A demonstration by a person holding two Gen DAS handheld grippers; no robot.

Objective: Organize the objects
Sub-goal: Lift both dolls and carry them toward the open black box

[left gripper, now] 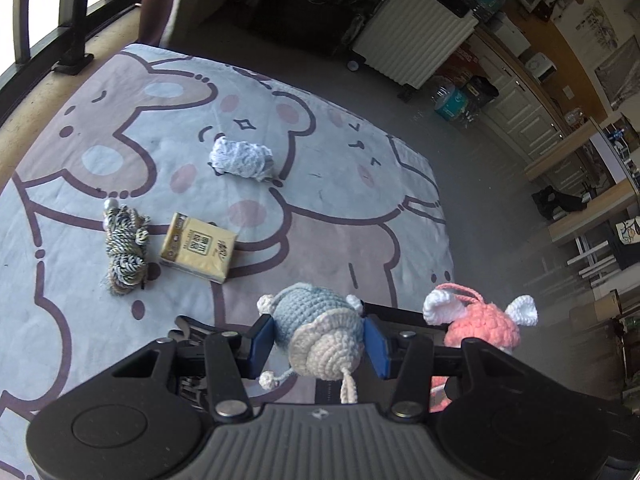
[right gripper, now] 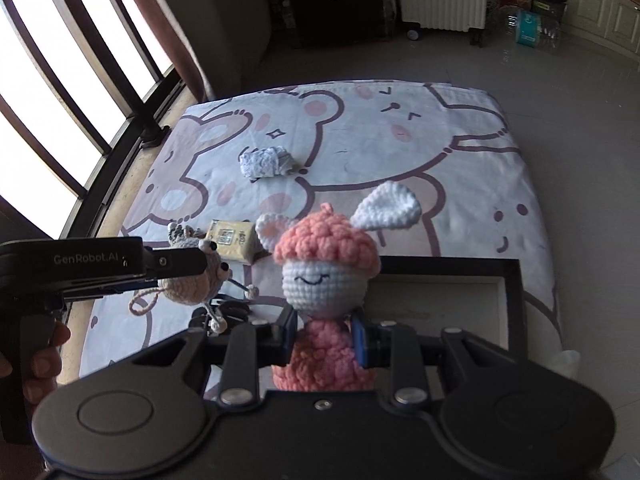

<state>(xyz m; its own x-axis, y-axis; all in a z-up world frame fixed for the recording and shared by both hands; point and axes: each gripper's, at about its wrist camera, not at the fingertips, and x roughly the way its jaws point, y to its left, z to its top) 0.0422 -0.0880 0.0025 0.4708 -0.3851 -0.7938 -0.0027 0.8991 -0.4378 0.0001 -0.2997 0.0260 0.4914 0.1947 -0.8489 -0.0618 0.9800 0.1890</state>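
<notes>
The left gripper [left gripper: 318,344] is clamped on a crocheted blue-and-cream toy [left gripper: 320,332]; its two blue pads [left gripper: 260,344] press on the sides of the toy, which hangs in the air above the mat. In the right wrist view the same gripper [right gripper: 200,276] comes in from the left side, with a hand [right gripper: 40,356] on its handle, and the toy [right gripper: 196,280] shows small black eyes and a cord loop.

The right gripper [right gripper: 324,340] is closed on a pink crocheted doll [right gripper: 326,280]. Its pads hold the pink body just under the white face, and the doll stands upright between them, with a pink hat and two white ears. In the left wrist view this doll [left gripper: 480,320] is just beside the blue toy, on its right.

Under the right gripper lies a dark tray [right gripper: 516,304] with a pale inside, on the near right part of the mat.

Further out, a yellow tissue pack [left gripper: 198,246] lies flat on the cartoon bear mat [left gripper: 120,140]. Just beside it, to the left, lies a bundle of twisted cord [left gripper: 126,250], not touching it as far as I can see. Farther away, near the middle of the mat, lies a white and blue crumpled cloth roll [left gripper: 242,158], well apart from the other two.

Beyond the mat stands a white radiator heater [left gripper: 416,40] on the grey floor, and window bars [right gripper: 80,92] are on the left.
</notes>
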